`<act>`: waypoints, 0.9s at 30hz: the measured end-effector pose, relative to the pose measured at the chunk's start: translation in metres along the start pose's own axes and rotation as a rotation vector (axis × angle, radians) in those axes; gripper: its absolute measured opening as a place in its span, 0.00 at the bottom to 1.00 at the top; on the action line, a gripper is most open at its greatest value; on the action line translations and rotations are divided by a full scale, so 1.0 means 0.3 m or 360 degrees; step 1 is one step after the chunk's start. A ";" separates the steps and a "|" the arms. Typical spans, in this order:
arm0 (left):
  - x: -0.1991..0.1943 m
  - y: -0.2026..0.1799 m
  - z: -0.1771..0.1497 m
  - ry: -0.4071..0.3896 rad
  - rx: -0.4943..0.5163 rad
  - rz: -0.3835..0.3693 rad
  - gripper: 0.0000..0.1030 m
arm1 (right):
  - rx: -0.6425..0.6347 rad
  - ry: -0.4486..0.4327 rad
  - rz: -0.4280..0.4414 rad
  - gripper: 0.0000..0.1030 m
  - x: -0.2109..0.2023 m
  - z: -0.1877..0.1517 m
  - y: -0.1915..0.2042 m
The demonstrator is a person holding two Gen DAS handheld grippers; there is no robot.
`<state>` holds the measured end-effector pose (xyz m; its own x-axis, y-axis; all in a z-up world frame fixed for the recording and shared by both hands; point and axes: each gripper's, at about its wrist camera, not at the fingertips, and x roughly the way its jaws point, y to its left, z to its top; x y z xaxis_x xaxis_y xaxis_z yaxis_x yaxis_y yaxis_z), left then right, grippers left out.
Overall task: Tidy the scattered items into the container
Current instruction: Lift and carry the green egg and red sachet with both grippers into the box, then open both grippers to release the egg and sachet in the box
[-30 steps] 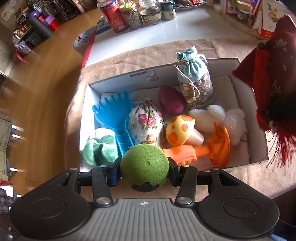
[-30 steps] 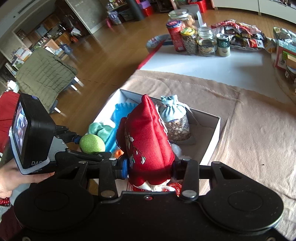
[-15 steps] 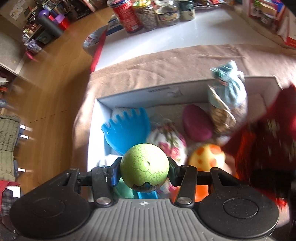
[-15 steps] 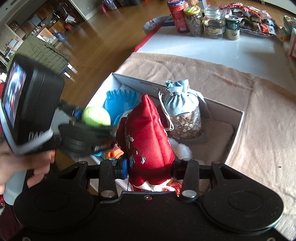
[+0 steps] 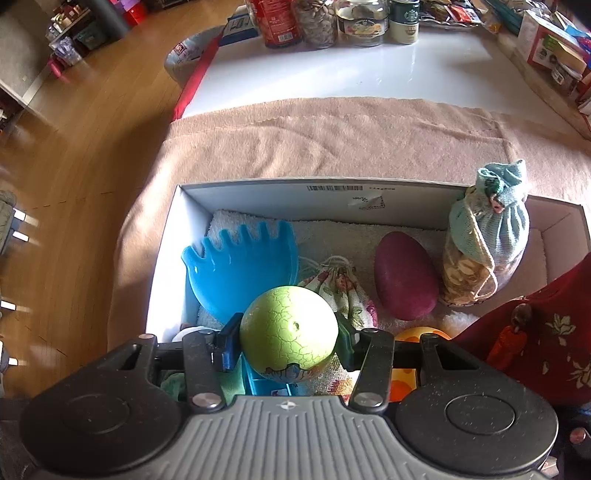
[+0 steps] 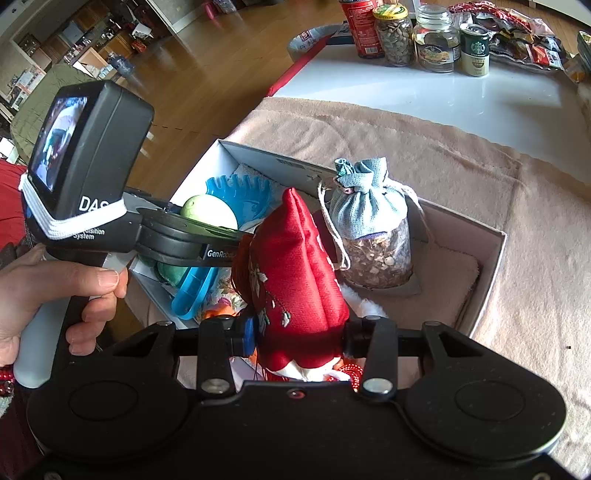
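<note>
My left gripper (image 5: pixel 288 341) is shut on a green crackled ball (image 5: pixel 289 334) and holds it over the left half of the white box (image 5: pixel 332 192). My right gripper (image 6: pixel 295 336) is shut on a red embroidered pouch (image 6: pixel 299 280), held over the box's near right part (image 6: pixel 491 258). In the box lie a blue toy rake (image 5: pixel 240 266), a floral bag (image 5: pixel 347 291), a purple egg (image 5: pixel 404 275), a blue-topped sachet (image 5: pixel 484 240) and an orange mushroom toy (image 5: pixel 417 334). The red pouch also shows at the right in the left wrist view (image 5: pixel 546 332).
The box sits on a tan cloth (image 5: pixel 332 136) over a white table (image 5: pixel 354 74). Jars and cans (image 5: pixel 332 22) stand at the table's far edge. Boxes (image 5: pixel 554 55) crowd the far right. Wooden floor (image 5: pixel 92 129) lies to the left.
Both grippers have moved forward over the box with their loads. The green ball now hangs above the rake and floral bag; the red pouch sits closer to the sachet.
</note>
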<state>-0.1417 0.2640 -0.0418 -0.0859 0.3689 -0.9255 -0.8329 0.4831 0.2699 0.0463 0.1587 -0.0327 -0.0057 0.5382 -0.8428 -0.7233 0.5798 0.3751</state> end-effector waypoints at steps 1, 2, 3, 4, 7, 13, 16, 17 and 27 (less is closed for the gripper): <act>0.000 0.001 0.000 0.0001 -0.0002 -0.0001 0.50 | -0.0004 -0.0001 -0.0001 0.43 0.000 0.000 0.001; -0.001 0.002 0.001 -0.0002 0.0000 0.0003 0.50 | -0.0004 -0.0002 0.0000 0.44 0.000 0.002 0.002; -0.003 0.003 0.001 -0.0005 0.0005 0.0017 0.55 | -0.0003 -0.0004 0.0004 0.45 -0.002 0.002 0.002; -0.006 0.002 -0.001 -0.0010 0.0013 0.0037 0.58 | -0.0001 -0.0007 0.0007 0.45 -0.004 0.002 0.002; -0.018 0.003 -0.008 -0.0027 0.0027 0.0049 0.67 | 0.0001 -0.0017 0.0003 0.46 -0.010 0.001 0.001; -0.038 -0.007 -0.024 -0.0017 0.0038 0.0029 0.67 | 0.0010 -0.0015 -0.0007 0.46 -0.015 -0.004 0.002; -0.045 -0.016 -0.034 -0.0014 0.0054 0.0029 0.68 | 0.0013 -0.0029 -0.0010 0.47 -0.026 -0.005 0.002; -0.047 -0.017 -0.036 -0.0013 0.0054 0.0026 0.68 | 0.0015 -0.0036 -0.0010 0.47 -0.031 -0.004 0.001; -0.076 -0.008 -0.067 -0.0015 0.0028 0.0025 0.70 | 0.0010 -0.0063 -0.0032 0.47 -0.066 -0.002 0.001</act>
<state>-0.1486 0.2385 -0.0268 -0.0939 0.3839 -0.9186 -0.8217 0.4910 0.2893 0.0457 0.1479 -0.0162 0.0362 0.5499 -0.8344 -0.7186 0.5946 0.3607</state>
